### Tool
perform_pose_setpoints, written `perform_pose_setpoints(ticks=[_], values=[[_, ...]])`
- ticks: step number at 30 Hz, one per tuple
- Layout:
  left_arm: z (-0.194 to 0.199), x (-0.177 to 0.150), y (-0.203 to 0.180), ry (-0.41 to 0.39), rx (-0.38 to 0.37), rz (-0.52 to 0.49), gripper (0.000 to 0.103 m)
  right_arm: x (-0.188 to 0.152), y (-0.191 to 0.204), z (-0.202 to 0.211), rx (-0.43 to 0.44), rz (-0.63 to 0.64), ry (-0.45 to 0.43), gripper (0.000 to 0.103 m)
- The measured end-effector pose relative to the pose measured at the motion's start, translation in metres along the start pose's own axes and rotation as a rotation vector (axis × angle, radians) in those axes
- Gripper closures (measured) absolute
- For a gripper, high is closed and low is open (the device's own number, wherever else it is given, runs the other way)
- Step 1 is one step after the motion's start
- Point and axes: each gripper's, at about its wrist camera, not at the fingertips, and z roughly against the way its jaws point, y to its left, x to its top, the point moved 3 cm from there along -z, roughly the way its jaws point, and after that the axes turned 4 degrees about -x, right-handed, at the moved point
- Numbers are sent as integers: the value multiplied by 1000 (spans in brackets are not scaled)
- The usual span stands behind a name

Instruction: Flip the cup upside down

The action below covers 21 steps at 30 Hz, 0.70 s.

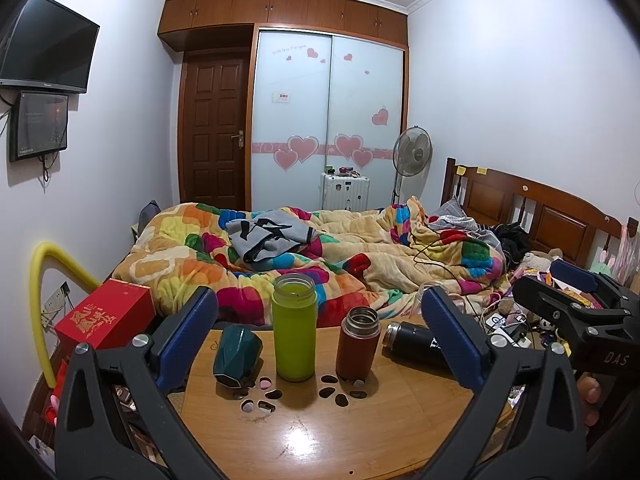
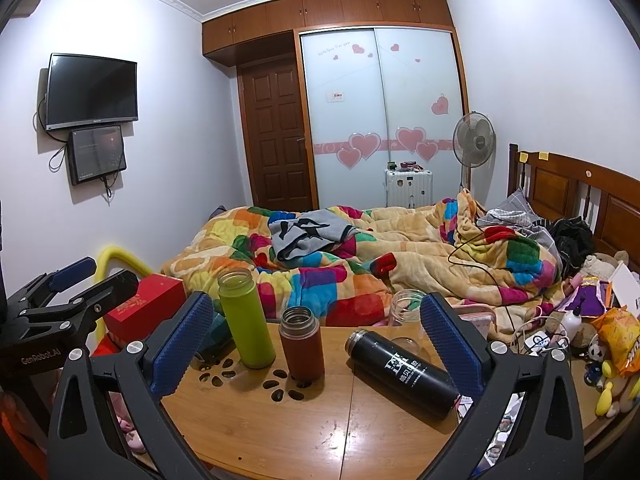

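Note:
On a wooden table (image 1: 320,432) stand an open lime-green bottle (image 1: 294,328) and an open brown-red flask (image 1: 358,344). A black flask (image 1: 416,344) lies on its side at the right. A dark green faceted cup (image 1: 236,354) rests tilted at the left. A clear glass jar (image 2: 406,312) stands behind the black flask (image 2: 404,368). My left gripper (image 1: 320,344) is open and empty, its fingers flanking the bottles from in front. My right gripper (image 2: 316,344) is open and empty; the green bottle (image 2: 245,320) and brown flask (image 2: 302,344) show between its fingers.
A red box (image 1: 106,316) and a yellow foam tube (image 1: 40,300) stand left of the table. A bed with a colourful quilt (image 1: 320,256) lies behind. Toys, cables and snack bags (image 2: 592,336) clutter the right. The right gripper's body (image 1: 580,308) shows at the left view's right edge.

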Motion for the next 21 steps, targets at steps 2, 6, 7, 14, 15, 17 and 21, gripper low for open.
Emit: perform_pose_setpoints(ticks=[2, 6, 7, 14, 15, 17, 21], values=[[0, 0, 0, -1, 1, 0, 0, 0, 0, 0, 2, -2, 1, 0], [-1, 0, 0, 2, 0, 2, 0, 0, -1, 0, 0, -1, 1, 0], [0, 0, 0, 1, 0, 1, 0, 0, -1, 0, 1, -2, 1, 0], [-1, -2, 1, 1, -1, 1, 0, 0, 1, 0, 2, -1, 0, 0], [-1, -1, 1, 1, 0, 1, 0, 0, 1, 1, 2, -1, 0, 0], [-1, -1, 1, 3, -1, 1, 0, 0, 1, 1, 3, -1, -1, 0], [-1, -1, 1, 3, -1, 2, 0, 1, 3, 1, 4, -1, 0, 0]])
